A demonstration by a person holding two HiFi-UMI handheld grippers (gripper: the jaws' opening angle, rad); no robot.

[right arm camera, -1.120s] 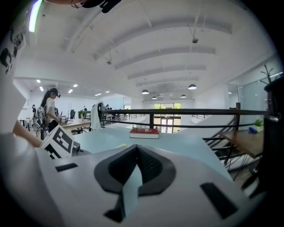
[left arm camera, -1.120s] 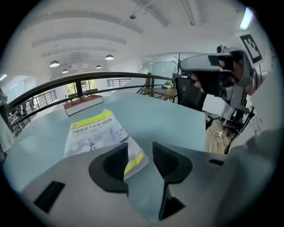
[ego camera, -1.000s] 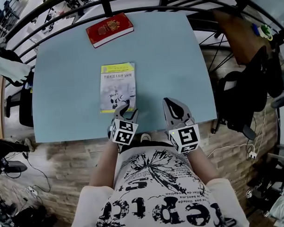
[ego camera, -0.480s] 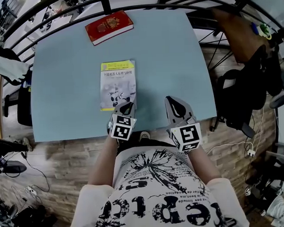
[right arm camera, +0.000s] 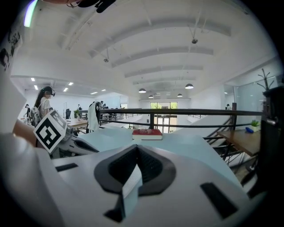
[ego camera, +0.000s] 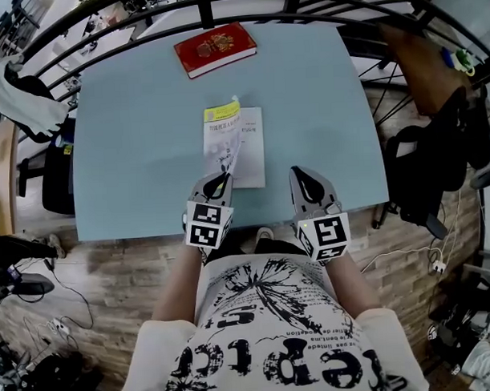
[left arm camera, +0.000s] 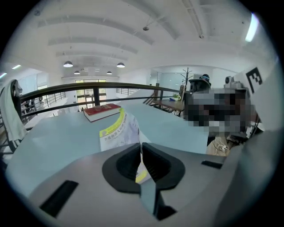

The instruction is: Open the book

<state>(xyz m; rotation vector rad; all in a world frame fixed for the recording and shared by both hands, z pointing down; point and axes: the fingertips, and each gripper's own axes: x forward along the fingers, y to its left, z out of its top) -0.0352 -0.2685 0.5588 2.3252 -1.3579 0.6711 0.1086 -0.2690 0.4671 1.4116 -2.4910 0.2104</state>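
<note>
Pale blue-green and matt, the rectangular desk [ego camera: 131, 138] stands on a brick-patterned floor [ego camera: 111, 275], with a black curved tube railing [ego camera: 302, 0] around its far side. A white cloth [ego camera: 29, 110] hangs limp at the left, and a dark chair [ego camera: 425, 168] stands by the desk's right edge.

A thin paperback book [ego camera: 252, 154] lies flat near the middle of the desk, a little toward the near side. Its glossy cover [ego camera: 225, 127] carries a yellow band along the top and grey print below. The cover is lifted off the block of pages and stands on edge, bowed in a soft curve, and a plain white first page shows to the right of it.

The left hand-held gripper [ego camera: 219, 182] has just been closing its jaws. In the left gripper view its ribbed dark pads pinch the cover's near corner, and the sheet runs up and away between them. The right hand-held gripper [ego camera: 309, 179] hangs over the near edge, just right of the book and clear of it. Its jaws are pressed together at the tips with nothing between them. Both are smooth grey shells, each with a white cube of black square markers.

A thick red hardback [ego camera: 216, 49] with a gold emblem lies closed at the far edge, well apart from the paperback.
</note>
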